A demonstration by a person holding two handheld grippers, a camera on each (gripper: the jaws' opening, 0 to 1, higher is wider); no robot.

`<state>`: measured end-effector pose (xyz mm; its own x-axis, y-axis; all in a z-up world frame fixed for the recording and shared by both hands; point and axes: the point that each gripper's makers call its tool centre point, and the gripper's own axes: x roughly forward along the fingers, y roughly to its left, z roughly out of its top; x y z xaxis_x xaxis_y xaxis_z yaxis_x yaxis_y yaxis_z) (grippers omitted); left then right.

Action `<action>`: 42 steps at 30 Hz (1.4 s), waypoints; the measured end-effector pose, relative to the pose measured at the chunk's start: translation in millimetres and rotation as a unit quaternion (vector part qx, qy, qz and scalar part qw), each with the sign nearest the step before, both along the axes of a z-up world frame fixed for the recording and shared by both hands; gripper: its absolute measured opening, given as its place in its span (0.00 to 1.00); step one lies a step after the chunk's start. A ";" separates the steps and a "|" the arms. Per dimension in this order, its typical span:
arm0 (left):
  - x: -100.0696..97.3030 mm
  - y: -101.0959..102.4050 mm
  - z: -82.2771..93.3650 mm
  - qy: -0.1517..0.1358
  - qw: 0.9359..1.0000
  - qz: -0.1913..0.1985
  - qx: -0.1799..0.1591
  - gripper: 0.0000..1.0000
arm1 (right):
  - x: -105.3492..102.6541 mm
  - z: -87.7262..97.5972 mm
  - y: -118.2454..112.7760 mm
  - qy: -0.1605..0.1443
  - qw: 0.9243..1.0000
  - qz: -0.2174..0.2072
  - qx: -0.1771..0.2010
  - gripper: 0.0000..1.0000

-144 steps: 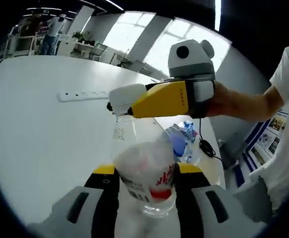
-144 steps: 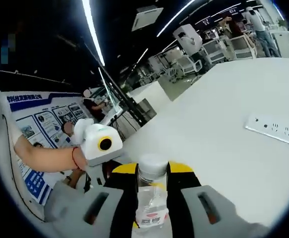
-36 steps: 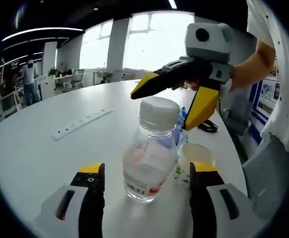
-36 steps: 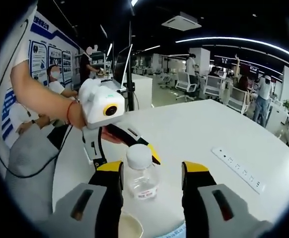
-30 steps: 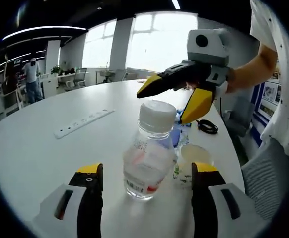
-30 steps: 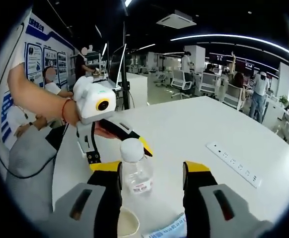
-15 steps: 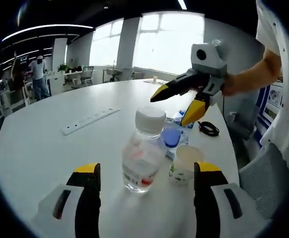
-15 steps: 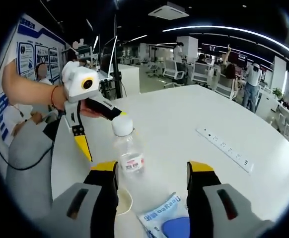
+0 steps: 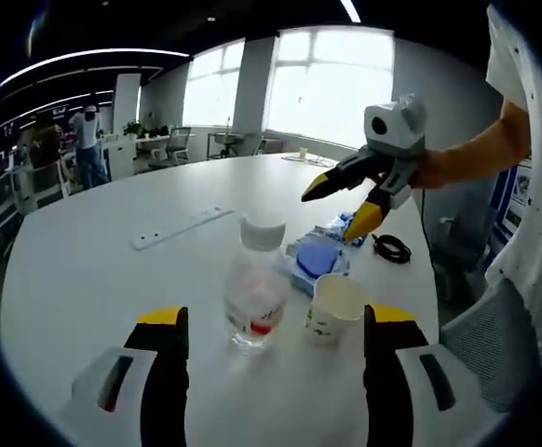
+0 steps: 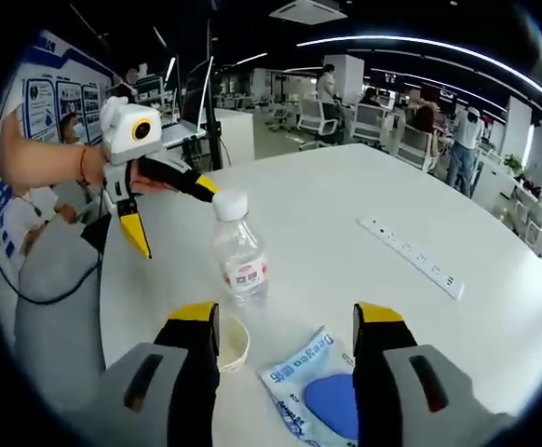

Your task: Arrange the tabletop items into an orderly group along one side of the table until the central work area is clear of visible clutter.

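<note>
A clear water bottle point(image 9: 255, 300) with a white cap and red label stands upright on the white table point(image 9: 85, 279). A paper cup point(image 9: 334, 307) sits just right of it, and a blue wipes pack point(image 9: 316, 260) lies behind. My left gripper point(image 9: 277, 321) is open, short of the bottle and holding nothing. My right gripper point(image 9: 353, 203) hovers open beyond the pack. In the right gripper view the bottle point(image 10: 239, 253), cup point(image 10: 230, 343) and pack point(image 10: 318, 396) lie ahead of the open right gripper point(image 10: 288, 318), and the left gripper point(image 10: 174, 216) is open behind the bottle.
A white power strip point(image 9: 182, 228) lies across the table's middle, also as the strip point(image 10: 411, 256). A black cable coil point(image 9: 392, 248) rests near the table edge by the person's arm point(image 9: 467, 158). Office chairs and people stand far behind.
Both grippers, earlier shut on the bottle's body and cap, have let go and drawn back. The bottle now stands free, and the cup and pack have come into view.
</note>
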<state>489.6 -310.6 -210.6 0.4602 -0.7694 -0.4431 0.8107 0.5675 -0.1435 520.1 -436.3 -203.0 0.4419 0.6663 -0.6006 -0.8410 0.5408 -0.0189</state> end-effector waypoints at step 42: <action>-90.3 38.4 16.3 0.011 0.996 0.086 -0.002 0.79 | -25.1 -91.9 16.5 0.204 0.976 -0.001 -0.079 0.00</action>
